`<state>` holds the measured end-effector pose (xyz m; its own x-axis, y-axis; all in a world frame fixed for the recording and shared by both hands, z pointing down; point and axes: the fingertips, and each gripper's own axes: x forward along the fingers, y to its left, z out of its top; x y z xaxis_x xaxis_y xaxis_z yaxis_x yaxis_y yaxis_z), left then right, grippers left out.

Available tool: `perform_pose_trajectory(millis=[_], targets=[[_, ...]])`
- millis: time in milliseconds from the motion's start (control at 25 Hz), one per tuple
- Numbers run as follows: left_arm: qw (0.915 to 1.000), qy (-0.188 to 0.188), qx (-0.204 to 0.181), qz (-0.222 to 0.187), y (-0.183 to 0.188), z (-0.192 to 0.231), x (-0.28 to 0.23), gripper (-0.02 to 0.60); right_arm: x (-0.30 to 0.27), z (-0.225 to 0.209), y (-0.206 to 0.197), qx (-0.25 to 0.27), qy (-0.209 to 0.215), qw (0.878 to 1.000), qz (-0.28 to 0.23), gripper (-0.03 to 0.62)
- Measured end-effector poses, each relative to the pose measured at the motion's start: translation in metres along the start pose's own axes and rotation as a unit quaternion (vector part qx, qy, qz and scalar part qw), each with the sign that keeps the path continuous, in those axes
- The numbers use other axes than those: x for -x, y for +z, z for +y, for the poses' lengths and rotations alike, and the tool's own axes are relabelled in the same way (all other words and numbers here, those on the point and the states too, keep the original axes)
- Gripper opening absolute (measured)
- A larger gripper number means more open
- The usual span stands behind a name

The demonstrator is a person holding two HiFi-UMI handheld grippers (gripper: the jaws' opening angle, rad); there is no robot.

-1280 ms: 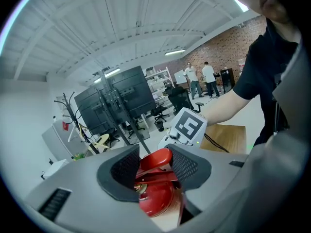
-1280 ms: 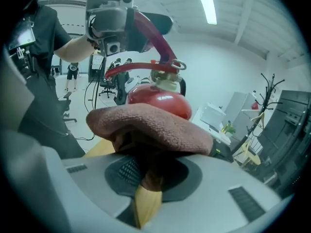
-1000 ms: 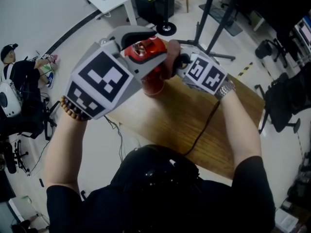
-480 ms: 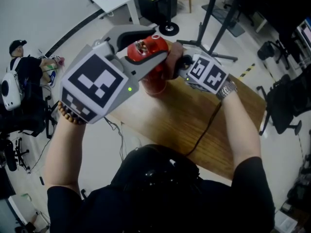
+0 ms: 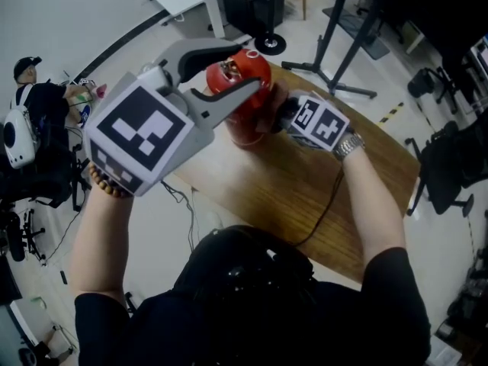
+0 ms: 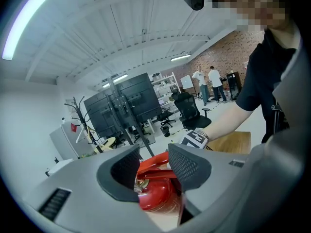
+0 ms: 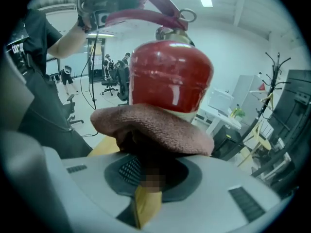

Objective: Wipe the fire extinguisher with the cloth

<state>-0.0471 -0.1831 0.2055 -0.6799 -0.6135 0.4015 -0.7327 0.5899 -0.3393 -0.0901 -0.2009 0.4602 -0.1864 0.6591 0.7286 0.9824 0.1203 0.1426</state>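
Markings: the marker cube [image 5: 141, 139] on the left gripper [image 6: 154, 158] and the smaller cube [image 5: 316, 122] on the right gripper [image 7: 151, 171] bear black-and-white square patterns only. A pale label band [image 7: 187, 113] shows on the fire extinguisher [image 5: 245, 71]; its print cannot be read.

Left gripper: jaws moderately apart, set around the extinguisher's top. The red lever handle [image 6: 154, 161] fills the gap from pad to pad.

Right gripper: jaws clenched on a brownish-pink cloth [image 7: 155, 127], which bulges out over the jaw tips and presses against the extinguisher's red body below the shoulder.

Location: the extinguisher stands at the far edge of the wooden table [image 5: 305, 189], between the two grippers.
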Motion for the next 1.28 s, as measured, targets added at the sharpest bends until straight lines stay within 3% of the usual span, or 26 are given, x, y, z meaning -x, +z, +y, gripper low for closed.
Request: perform_pose_trajectory(millis=[600,1280], targets=[[0.9987,0.026,0.040,0.019,-0.033,0.005,0.012,0.186,-0.061,0.018,-0.052,-0.040,0.018,0.998,0.041,0.080],[0.9954,0.039,0.075,0.045,-0.068,0.001,0.012,0.186,-0.128,0.033,-0.109,-0.110,0.005,0.991,0.074,0.080]])
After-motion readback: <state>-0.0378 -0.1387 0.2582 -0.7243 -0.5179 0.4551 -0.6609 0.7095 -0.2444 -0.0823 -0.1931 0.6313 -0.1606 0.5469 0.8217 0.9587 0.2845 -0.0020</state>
